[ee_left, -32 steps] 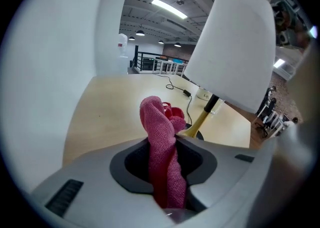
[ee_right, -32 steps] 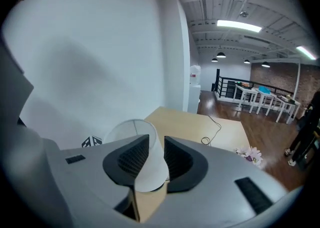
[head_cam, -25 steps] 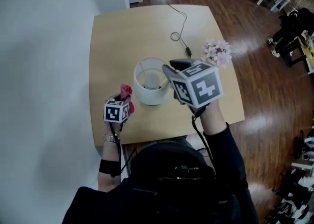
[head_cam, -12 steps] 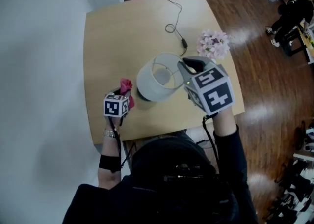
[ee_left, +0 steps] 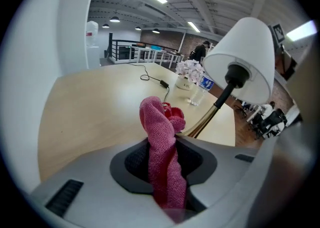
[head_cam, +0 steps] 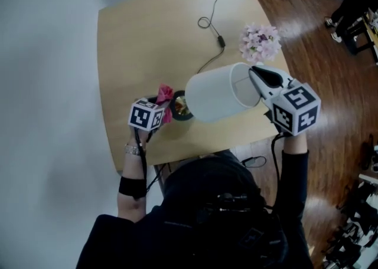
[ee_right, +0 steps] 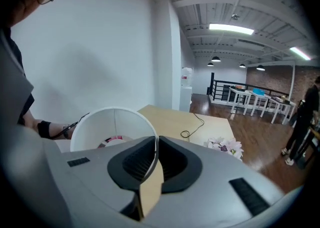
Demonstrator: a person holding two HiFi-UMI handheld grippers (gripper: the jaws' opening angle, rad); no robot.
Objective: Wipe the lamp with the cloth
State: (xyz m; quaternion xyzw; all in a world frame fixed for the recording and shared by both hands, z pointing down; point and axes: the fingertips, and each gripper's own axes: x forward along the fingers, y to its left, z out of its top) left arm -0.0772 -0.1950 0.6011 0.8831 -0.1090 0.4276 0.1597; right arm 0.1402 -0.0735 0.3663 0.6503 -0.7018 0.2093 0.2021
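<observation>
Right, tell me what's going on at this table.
A person works with a gripper in each hand. The right gripper has just closed its jaws on the rim of the white lampshade, which leans tilted over the table. The left gripper clamps a pink cloth near the lamp's base. The cloth is not on the shade yet.
</observation>
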